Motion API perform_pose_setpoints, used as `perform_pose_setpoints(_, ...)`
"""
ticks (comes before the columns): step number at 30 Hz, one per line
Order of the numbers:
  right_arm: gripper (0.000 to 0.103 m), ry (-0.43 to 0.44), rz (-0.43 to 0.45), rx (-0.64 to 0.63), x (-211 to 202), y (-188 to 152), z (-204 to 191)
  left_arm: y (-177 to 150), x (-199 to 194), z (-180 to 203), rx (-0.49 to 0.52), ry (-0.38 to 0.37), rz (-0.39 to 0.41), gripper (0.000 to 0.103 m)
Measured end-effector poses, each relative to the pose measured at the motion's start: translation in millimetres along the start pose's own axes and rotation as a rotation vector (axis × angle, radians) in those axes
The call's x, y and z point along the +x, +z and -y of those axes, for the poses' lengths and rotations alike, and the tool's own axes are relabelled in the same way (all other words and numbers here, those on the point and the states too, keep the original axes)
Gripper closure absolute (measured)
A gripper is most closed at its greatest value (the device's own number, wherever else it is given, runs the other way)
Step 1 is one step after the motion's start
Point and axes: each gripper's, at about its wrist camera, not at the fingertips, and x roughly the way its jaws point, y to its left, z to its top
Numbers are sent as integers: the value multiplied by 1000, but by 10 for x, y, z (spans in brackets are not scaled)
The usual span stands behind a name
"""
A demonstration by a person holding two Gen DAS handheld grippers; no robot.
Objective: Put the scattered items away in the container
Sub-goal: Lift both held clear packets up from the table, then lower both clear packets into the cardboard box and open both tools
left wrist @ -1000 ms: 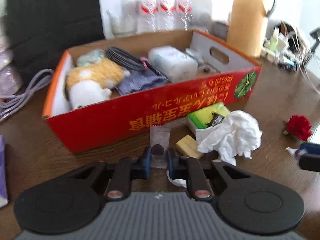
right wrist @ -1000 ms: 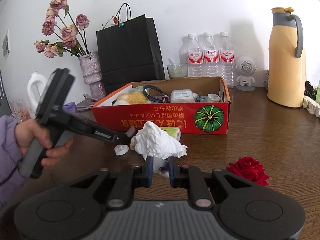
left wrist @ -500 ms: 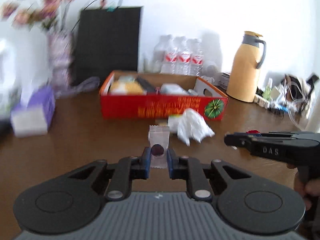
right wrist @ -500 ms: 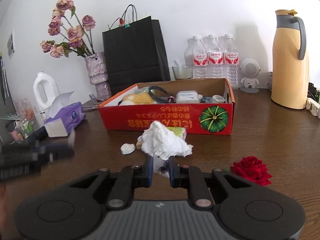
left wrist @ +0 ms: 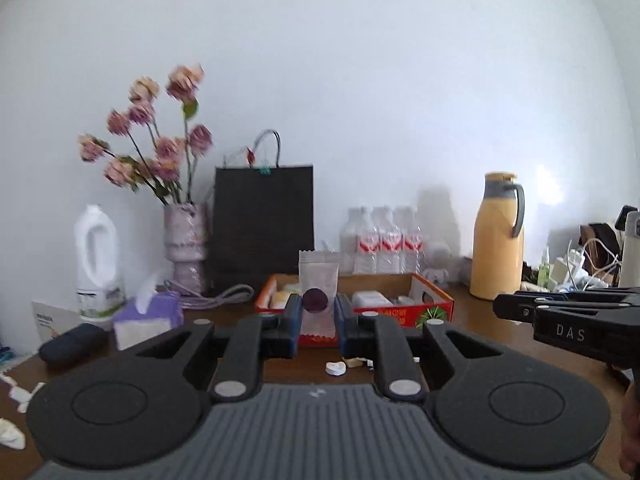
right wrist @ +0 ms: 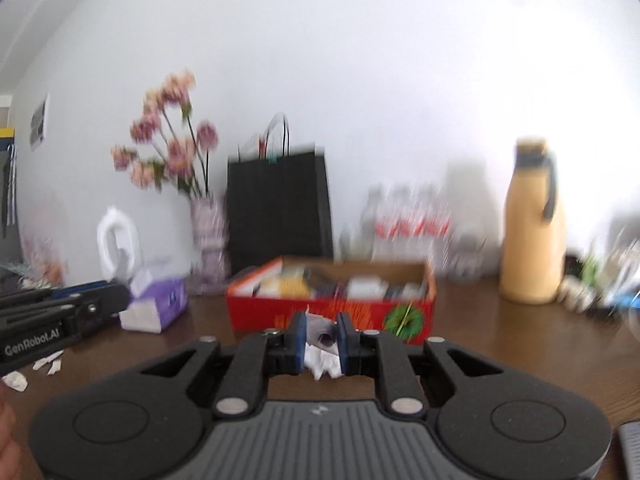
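My left gripper (left wrist: 317, 312) is shut on a small clear sachet (left wrist: 318, 280) with a dark round thing inside, held upright well back from the red cardboard box (left wrist: 436, 312). My right gripper (right wrist: 322, 334) is shut on a crumpled white tissue (right wrist: 322, 356), lifted off the table in front of the red box (right wrist: 332, 312). The box holds several items. The right gripper shows at the right of the left wrist view (left wrist: 560, 316); the left gripper shows at the left of the right wrist view (right wrist: 60, 312). The right wrist view is blurred.
A small white scrap (left wrist: 336, 368) and a tan piece (left wrist: 354, 362) lie on the brown table (left wrist: 304, 372). Behind stand a purple tissue box (left wrist: 146, 316), flower vase (left wrist: 186, 240), black bag (left wrist: 262, 232), water bottles (left wrist: 380, 244), yellow flask (left wrist: 498, 240) and cables (left wrist: 580, 264).
Both grippers have pulled back and risen away from the box. The right gripper has lifted the tissue off the table. The left still holds the sachet.
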Motion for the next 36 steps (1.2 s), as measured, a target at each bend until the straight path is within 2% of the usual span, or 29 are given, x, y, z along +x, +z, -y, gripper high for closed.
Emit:
perform_pose_setpoints(4,88,-6,35,-14,-304,-101,-157,-87,-281,-29,-3,59,36,85)
perform_pose_setpoints(9,88,-17,67,-17,-375,-65,-183,-56,-203,-47,-16,47,29,85)
perform_pose_setpoints(13,88,-24,97,-13,-259,73,-126,30,-11,-30,-30,47,39,85)
perform_pose_setpoints(16,88,-25,101,-20,-9,233,-72,201,296,-62,-51,41,69,85)
perform_pose_setpoints(19,88,-32,108,-8,387,456,56,393,819,-111,-22,9,97,84)
perform_pose_setpoints(24,88,-74,127,17,1153,843,383,644,1783,-229,2,38,74,84)
perform_pose_setpoints(28,88,-99,116,39,1597,1001,584,632,2229,-311,4,53,55,84)
perform_pose_setpoints(30,88,-108,87,29,1757,1017,626,616,2474,-393,-34,22,-20,84)
perform_pose_setpoints(31,88,-116,34,12,1875,1038,634,638,2650,-437,-51,-16,-93,84)
perform_pose_setpoints(32,88,-109,-59,11,2051,1094,659,671,2888,-479,-68,-59,-196,84)
perform_pose_setpoints(34,88,25,-255,105,2449,1258,840,700,3409,-562,-129,-172,-432,84)
perform_pose_setpoints(36,88,93,-406,182,2867,1393,989,627,3885,-580,-209,-278,-647,84)
